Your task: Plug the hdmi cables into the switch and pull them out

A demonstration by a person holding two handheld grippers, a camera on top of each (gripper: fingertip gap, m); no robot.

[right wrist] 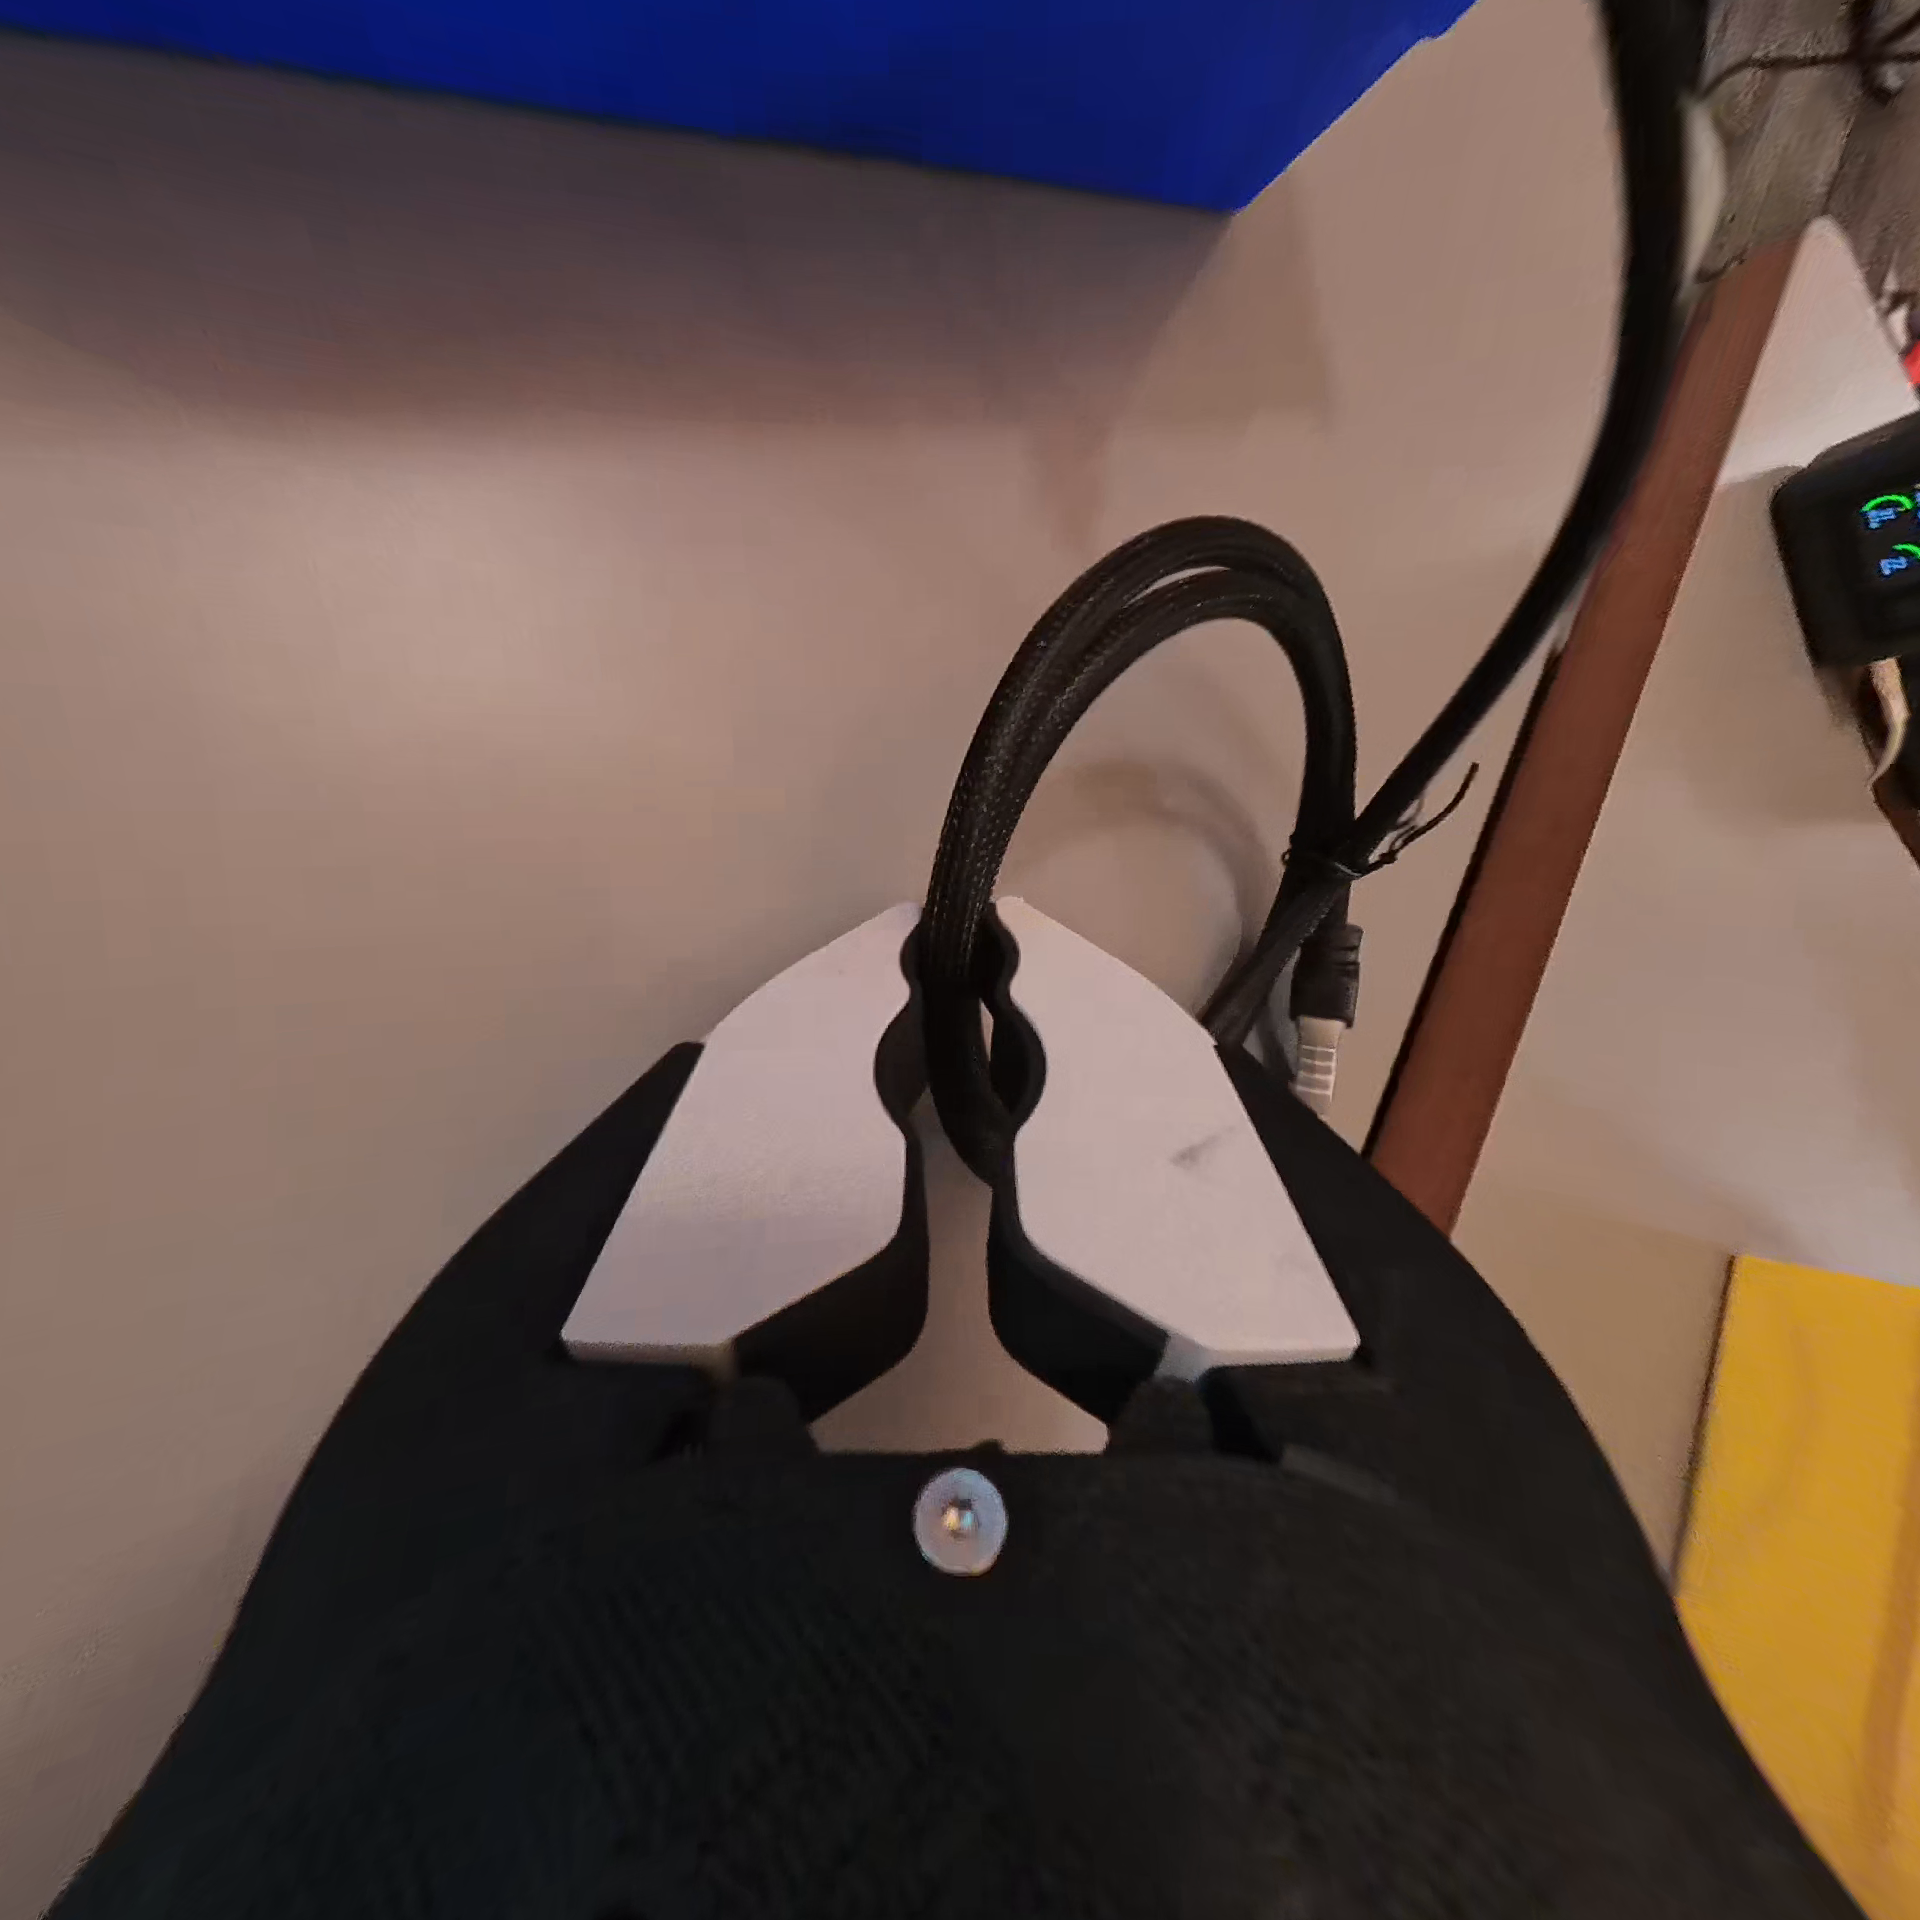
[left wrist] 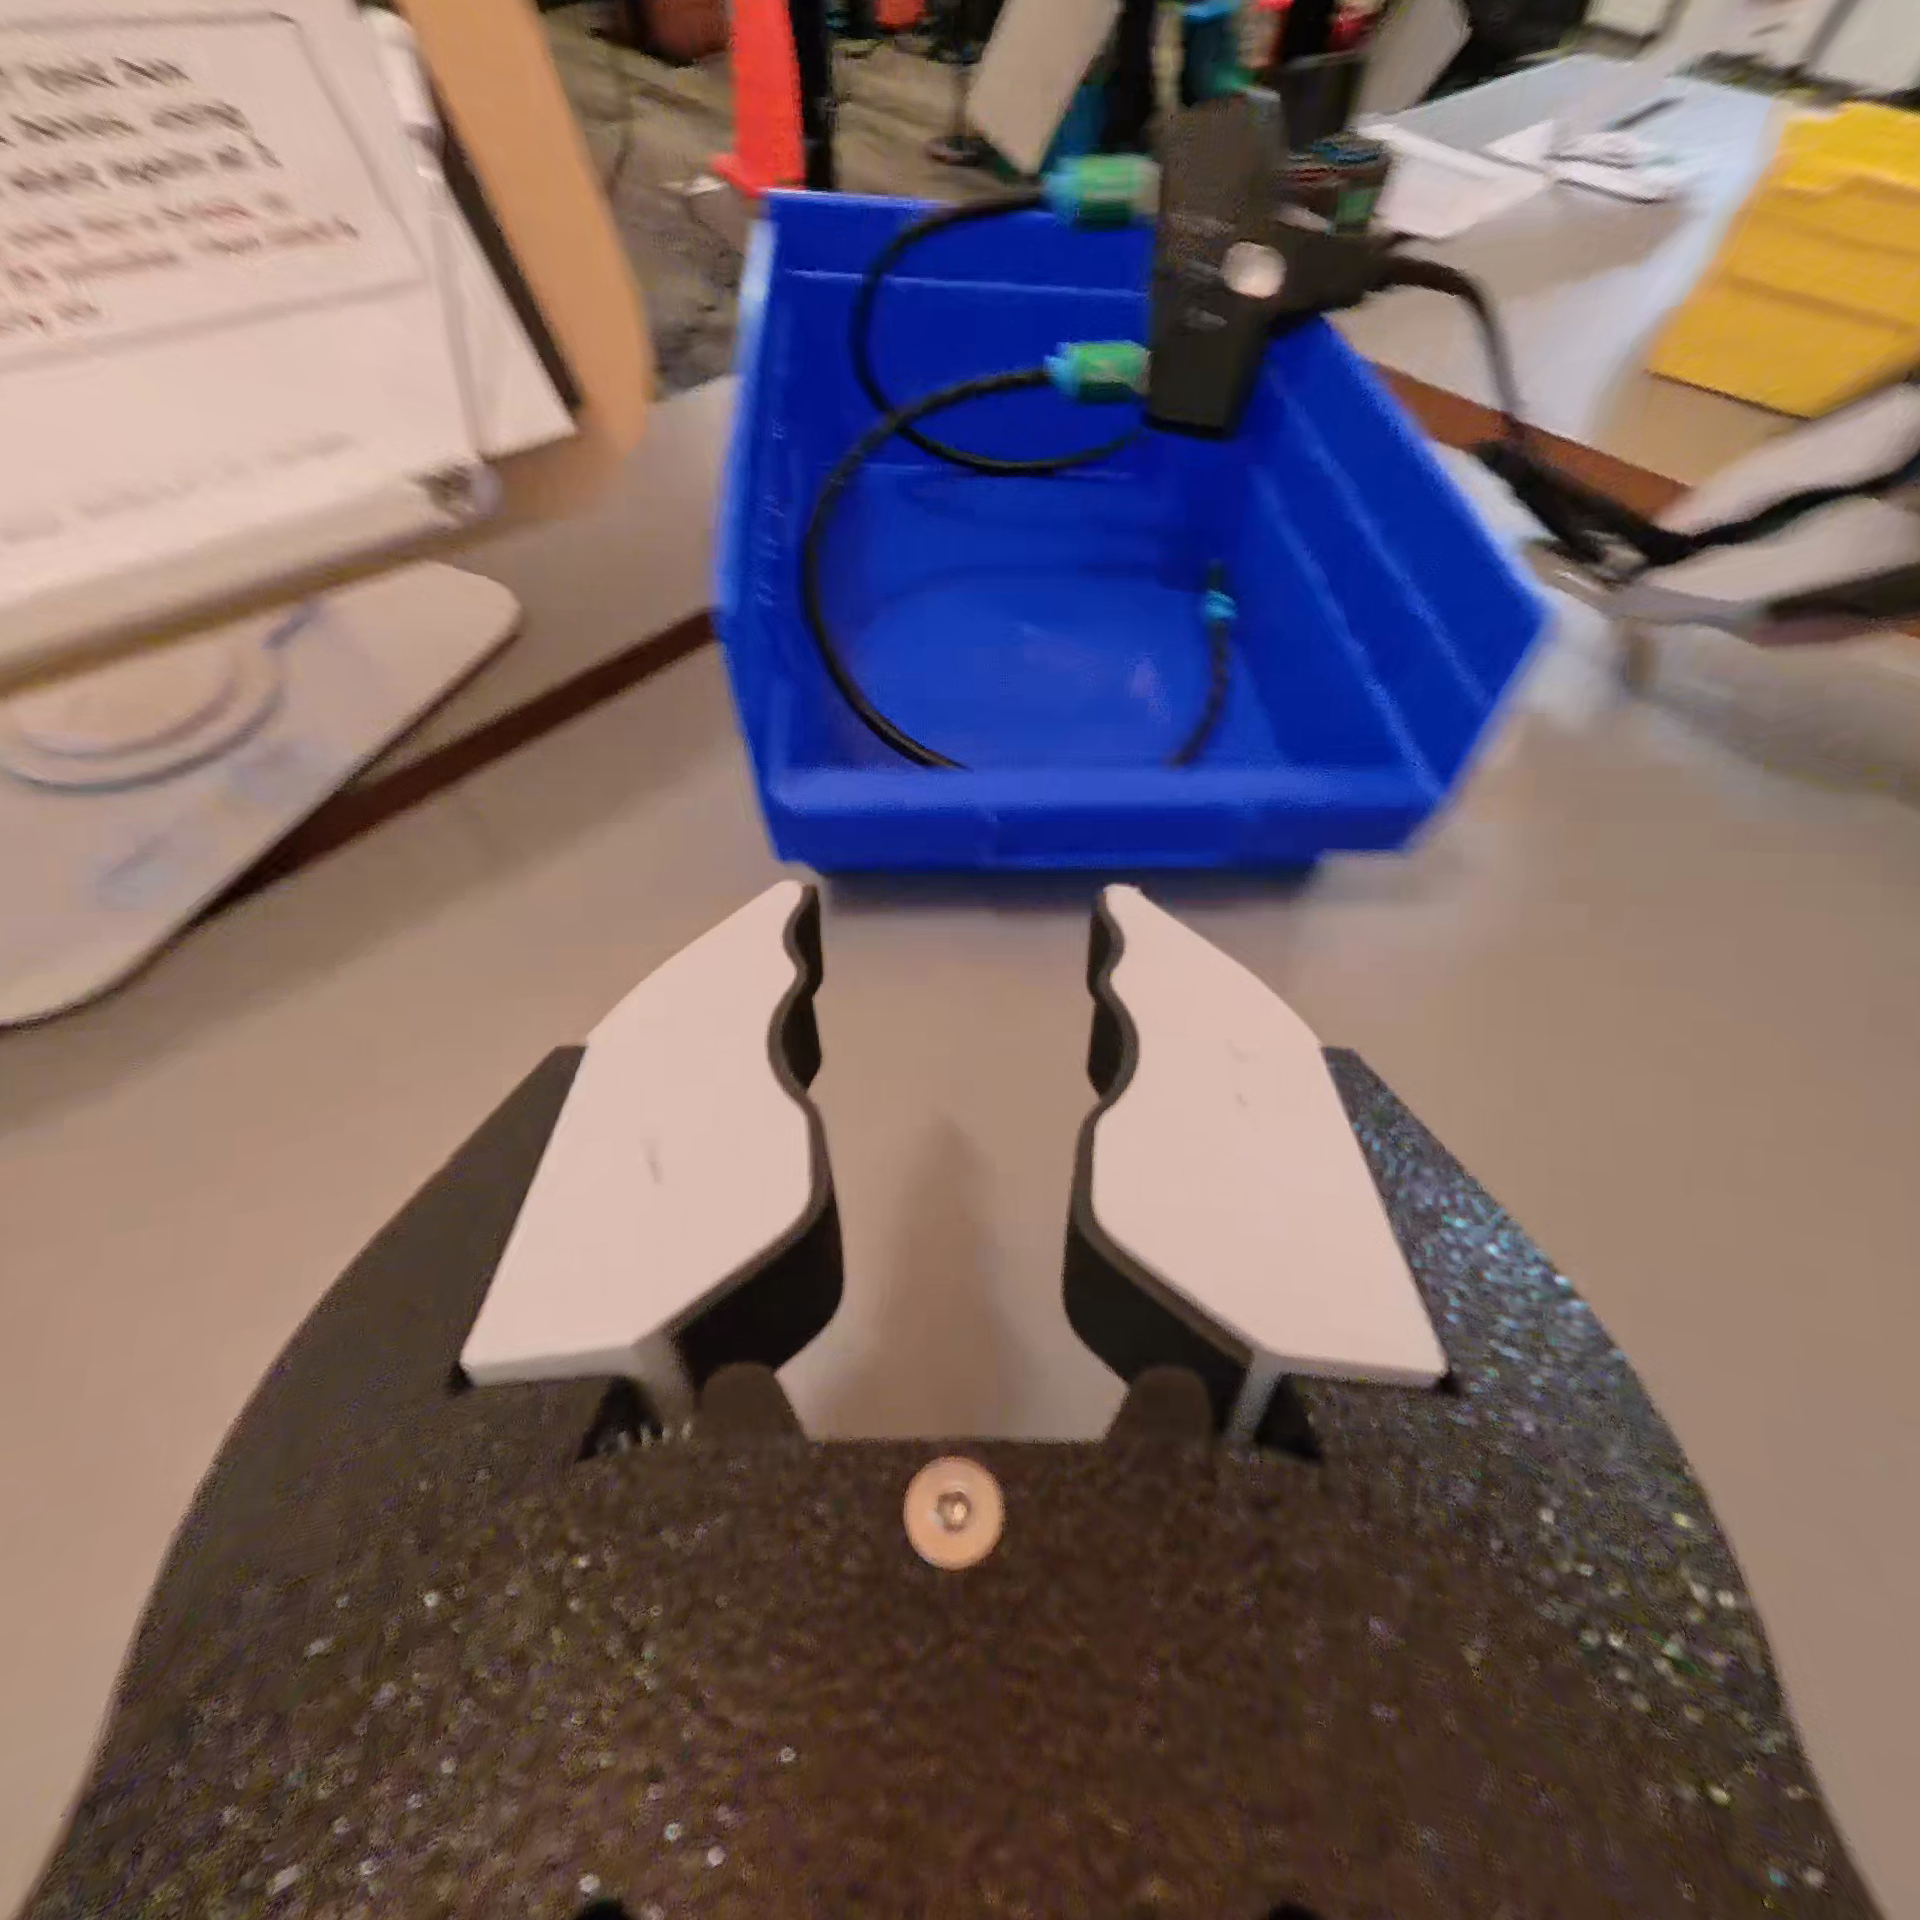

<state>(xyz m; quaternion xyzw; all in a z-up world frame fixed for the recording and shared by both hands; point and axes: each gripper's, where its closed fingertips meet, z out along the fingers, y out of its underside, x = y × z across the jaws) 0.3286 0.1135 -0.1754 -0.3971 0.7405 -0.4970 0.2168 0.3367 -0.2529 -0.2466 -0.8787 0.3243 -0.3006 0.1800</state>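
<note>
Left gripper [left wrist: 954,935] spread, empty; right gripper [right wrist: 961,920] clamped on black braided cable [right wrist: 997,727] (looped, tied); green-ended cables [left wrist: 1101,369] plugged into black switch [left wrist: 1210,270].

A blue bin [left wrist: 1039,831] is seen on a beige worktop [left wrist: 1455,1039]; black cables [left wrist: 831,582] end in green plugs [left wrist: 1101,372]. White-faced tongs [right wrist: 958,920] are set in speckled black; a braided black cable [right wrist: 997,758] is shown.
</note>
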